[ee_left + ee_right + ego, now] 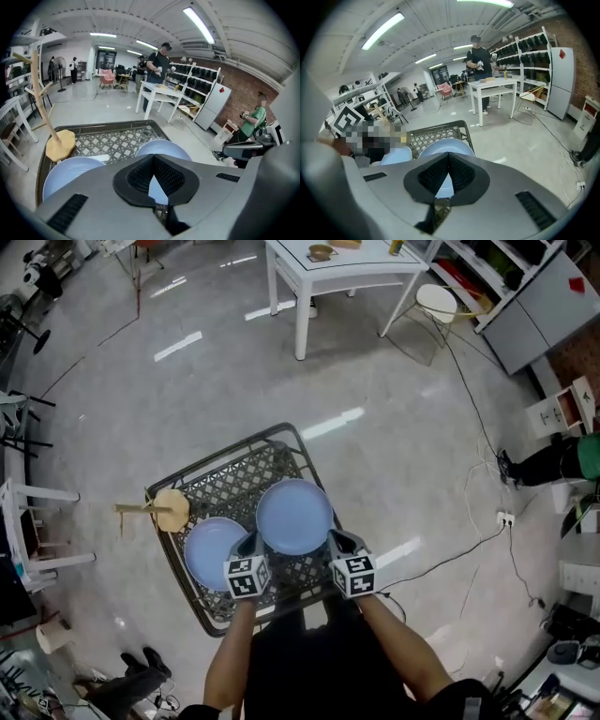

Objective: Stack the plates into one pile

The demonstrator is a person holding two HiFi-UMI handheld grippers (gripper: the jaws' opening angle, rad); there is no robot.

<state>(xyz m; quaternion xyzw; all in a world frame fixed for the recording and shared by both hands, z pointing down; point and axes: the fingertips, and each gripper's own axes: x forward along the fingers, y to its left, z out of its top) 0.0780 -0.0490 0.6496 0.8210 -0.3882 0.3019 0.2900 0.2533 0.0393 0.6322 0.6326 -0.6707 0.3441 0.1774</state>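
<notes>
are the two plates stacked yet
No, in the head view the right plate is beside the left plate over the rack, not on top of it.

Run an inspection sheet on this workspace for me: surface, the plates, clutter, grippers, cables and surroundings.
Surface: black lattice tabletop, standing on a grey floor.
Job's things: two light blue plates. The held plate overlaps the edge of the resting plate in the head view; they are not yet one pile.
Clutter: wooden stand with a round base at the tabletop's left edge.
Grippers: left gripper and right gripper are each shut on the held plate's near rim.
Cables: dark cable and white power strip on the floor to the right.
Surroundings: white table, round stool, shelving, people in the background.
</notes>
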